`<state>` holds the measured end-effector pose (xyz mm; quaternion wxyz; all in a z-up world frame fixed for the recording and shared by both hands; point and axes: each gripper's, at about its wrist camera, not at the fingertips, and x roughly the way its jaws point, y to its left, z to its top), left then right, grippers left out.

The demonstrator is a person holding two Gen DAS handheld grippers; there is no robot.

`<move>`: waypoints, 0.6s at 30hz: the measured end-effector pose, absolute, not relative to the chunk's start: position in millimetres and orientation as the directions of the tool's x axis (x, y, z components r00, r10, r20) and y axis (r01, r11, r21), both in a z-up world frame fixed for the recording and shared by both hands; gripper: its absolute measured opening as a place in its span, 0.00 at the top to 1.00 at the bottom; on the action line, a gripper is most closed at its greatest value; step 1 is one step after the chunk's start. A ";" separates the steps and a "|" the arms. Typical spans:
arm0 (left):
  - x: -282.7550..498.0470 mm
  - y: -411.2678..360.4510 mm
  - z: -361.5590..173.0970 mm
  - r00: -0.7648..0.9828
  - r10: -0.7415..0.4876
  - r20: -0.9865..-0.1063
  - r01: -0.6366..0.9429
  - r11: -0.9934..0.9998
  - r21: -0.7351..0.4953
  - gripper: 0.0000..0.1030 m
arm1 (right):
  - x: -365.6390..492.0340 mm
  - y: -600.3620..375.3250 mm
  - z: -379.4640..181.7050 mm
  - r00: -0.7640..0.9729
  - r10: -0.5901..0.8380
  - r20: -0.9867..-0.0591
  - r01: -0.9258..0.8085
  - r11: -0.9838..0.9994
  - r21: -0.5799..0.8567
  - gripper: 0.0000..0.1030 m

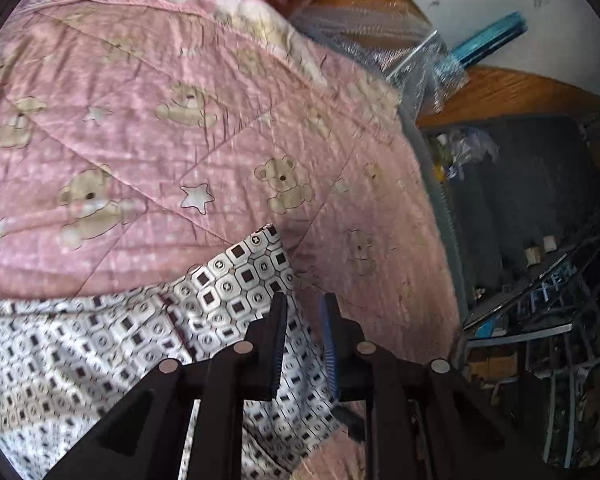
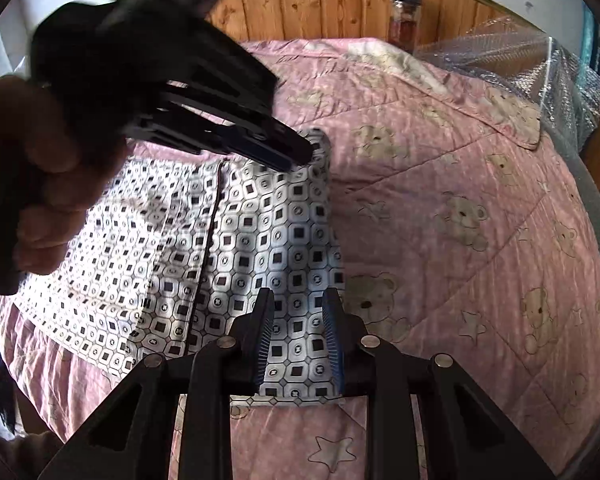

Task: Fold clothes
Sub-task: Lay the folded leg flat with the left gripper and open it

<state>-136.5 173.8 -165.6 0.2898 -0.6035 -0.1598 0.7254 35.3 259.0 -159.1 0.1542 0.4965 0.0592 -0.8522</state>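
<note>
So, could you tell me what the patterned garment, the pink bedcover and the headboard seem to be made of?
The white garment with dark square print looks like thin, smooth woven cloth, perhaps satin-like: it has a slight sheen and soft creases. The pink teddy-bear bedcover looks like quilted cotton, matte, with stitched diagonal lines. The orange-brown panelled headboard looks like varnished pine: knots and plank seams show.
</note>
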 end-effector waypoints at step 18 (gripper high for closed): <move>-121.1 181.2 -166.9 0.060 0.612 -0.789 -0.181 -0.770 -0.612 0.46 | 53.1 229.8 -174.3 -0.613 -0.032 -0.790 0.330 -0.918 -0.219 0.95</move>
